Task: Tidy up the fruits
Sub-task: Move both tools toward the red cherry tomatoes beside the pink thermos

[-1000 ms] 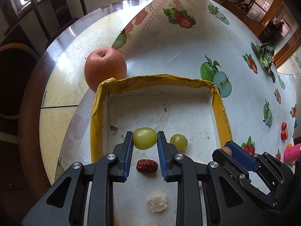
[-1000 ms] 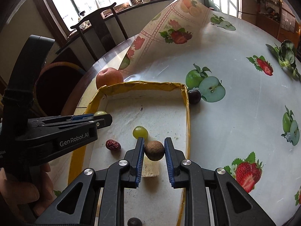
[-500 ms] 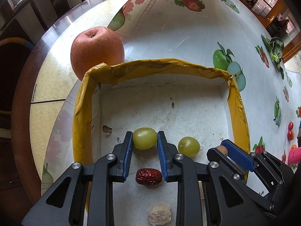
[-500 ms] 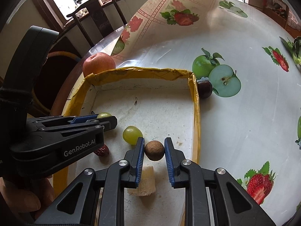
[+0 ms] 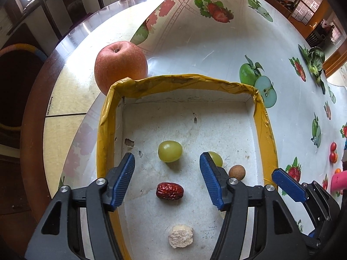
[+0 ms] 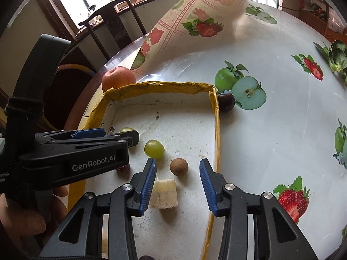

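A shallow white box with a yellow taped rim (image 5: 184,82) (image 6: 160,85) lies on the table. In it are a green grape (image 5: 170,151) lying free between the fingers of my open left gripper (image 5: 167,174), a second grape (image 5: 215,158) (image 6: 154,148), a brown longan (image 5: 237,172) (image 6: 179,166), a red date (image 5: 170,191) and a pale chunk (image 5: 180,236). My right gripper (image 6: 177,182) is open just behind the longan, above a pale sugarcane piece (image 6: 164,192). A red apple (image 5: 120,64) (image 6: 118,79) sits outside the far left corner.
A dark plum (image 6: 226,101) rests against the box's far right corner. The fruit-print tablecloth (image 6: 271,119) is folded up at the back. Cherry tomatoes (image 5: 333,152) and a pink object (image 5: 339,181) lie at the right. A chair (image 6: 112,21) stands beyond the table.
Both grippers have opened. The left let go of the green grape and the right let go of the longan; both now lie on the box floor.
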Motion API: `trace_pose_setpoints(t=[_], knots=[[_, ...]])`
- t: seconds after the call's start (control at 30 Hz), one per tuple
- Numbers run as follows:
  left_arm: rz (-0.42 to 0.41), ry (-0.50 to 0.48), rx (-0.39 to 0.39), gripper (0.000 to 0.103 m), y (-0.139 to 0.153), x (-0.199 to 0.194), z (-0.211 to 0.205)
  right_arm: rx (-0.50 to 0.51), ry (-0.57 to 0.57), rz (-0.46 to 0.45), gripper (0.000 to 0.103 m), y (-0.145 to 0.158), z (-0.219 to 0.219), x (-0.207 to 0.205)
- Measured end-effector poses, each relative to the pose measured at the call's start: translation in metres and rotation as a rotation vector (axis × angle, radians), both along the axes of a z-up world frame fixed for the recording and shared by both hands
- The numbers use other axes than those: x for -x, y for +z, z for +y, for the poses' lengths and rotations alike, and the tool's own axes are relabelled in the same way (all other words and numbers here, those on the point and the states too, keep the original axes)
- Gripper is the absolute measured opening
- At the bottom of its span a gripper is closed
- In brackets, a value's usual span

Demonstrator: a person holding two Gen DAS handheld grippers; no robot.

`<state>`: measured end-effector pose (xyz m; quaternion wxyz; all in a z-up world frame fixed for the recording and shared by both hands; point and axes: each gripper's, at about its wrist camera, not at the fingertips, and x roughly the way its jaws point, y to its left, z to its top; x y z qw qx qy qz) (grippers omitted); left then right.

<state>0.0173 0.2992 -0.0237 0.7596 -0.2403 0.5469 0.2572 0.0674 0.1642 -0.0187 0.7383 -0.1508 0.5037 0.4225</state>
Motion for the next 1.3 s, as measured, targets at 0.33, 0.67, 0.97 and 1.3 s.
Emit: trace_pose_setpoints(t=[0.33,0.67,0.97,1.3], knots=[[-0.061,-0.058,0.015,0.061,0.029,-0.01,-0.052,-0.048,-0.113,-0.002,0.043,0.026,-0.071,-0.005],[-0.112,-0.206,0.053,0.061,0.045,-0.046,-0.13,-0.037,-0.297,-0.018,0.043,0.038,-0.173,-0.036],[-0.113,-0.337,0.084,0.061,0.045,-0.076,-0.204,-0.015,-0.451,-0.063,0.043,0.048,-0.26,-0.078],[-0.097,-0.421,0.119,0.061,0.034,-0.103,-0.259,0.015,-0.629,-0.115,0.043,0.055,-0.331,-0.158]])
